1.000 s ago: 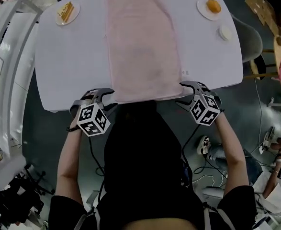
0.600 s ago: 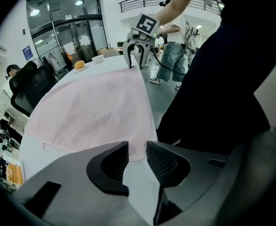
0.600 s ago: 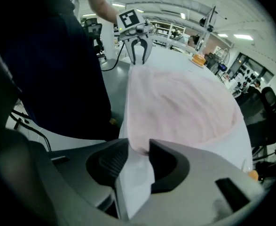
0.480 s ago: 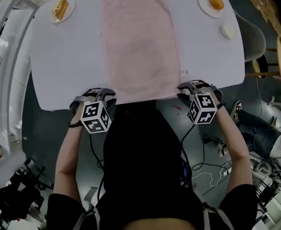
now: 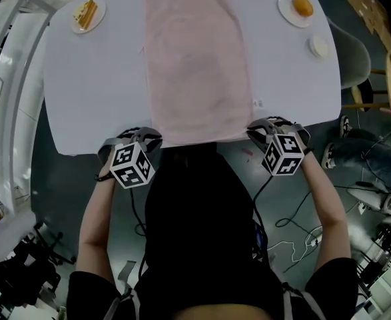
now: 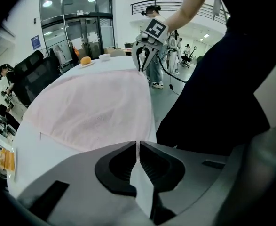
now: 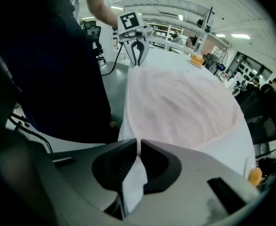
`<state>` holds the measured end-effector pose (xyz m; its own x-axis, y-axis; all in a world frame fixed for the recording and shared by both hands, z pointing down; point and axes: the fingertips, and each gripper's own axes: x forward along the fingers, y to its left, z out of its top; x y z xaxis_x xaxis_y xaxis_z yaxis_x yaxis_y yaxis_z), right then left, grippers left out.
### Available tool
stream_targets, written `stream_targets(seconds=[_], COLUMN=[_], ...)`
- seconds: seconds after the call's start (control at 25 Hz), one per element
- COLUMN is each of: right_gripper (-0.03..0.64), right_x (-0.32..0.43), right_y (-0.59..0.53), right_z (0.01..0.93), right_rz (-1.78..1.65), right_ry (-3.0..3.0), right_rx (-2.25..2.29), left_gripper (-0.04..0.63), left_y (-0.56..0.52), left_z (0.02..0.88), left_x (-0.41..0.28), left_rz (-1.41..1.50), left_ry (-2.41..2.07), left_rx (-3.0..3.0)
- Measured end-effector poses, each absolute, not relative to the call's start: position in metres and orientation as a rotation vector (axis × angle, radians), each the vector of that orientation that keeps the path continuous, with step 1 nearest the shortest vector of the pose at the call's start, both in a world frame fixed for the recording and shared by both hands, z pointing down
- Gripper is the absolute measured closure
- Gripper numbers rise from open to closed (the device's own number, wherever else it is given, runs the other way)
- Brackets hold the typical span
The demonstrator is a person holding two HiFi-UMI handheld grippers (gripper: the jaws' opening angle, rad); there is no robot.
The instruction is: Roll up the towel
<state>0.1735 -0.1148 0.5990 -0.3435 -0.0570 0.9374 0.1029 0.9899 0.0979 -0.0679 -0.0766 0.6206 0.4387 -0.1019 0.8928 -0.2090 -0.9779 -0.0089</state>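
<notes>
The left tongs (image 6: pixel 138 147) have just been closing. Now they are pinching tight on the near left corner of the towel (image 5: pixel 195 65), and a bit of pale cloth is poking out between the jaws. The right tongs (image 7: pixel 138 147) have just been closing too, and they are pinching the near right corner the same way.

Both are pointing steeply down at the near edge of the table (image 5: pixel 95 105), one at each side. I think the person is taking an even hold, so the near edge is ready to be lifted and rolled toward the far end without going crooked.

The towel is lying flat and long down the middle of the table, not rolled yet. Its near edge is reaching the table's near edge.

A cake (image 5: pixel 85 15) is sitting at the far left and an orange (image 5: pixel 302 7) at the far right. Both are well apart from the towel, so they are leaving the way free for rolling.
</notes>
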Motion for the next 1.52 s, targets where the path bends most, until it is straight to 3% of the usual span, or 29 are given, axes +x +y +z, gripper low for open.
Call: stream_targets(seconds=[0.76,1.28,1.52], right_gripper=[0.589,0.589,0.589], right_x=[0.175,0.164,0.169], right_y=[-0.044,-0.095,-0.136], right_z=[0.591,0.563,0.563], right_rz=[-0.016,0.197,0.184], right_ry=[-1.927,-2.084,-2.074], right_rx=[-0.078,0.113,0.179], left_gripper=[0.571,0.571,0.571], left_y=[-0.006,-0.061,-0.101], left_z=[0.615,0.575,0.575], left_x=[-0.072,-0.073,-0.082], left_rz=[1.632,1.197,1.196], left_ry=[-0.045,-0.289,-0.437], left_rx=[2.525,2.441,2.396])
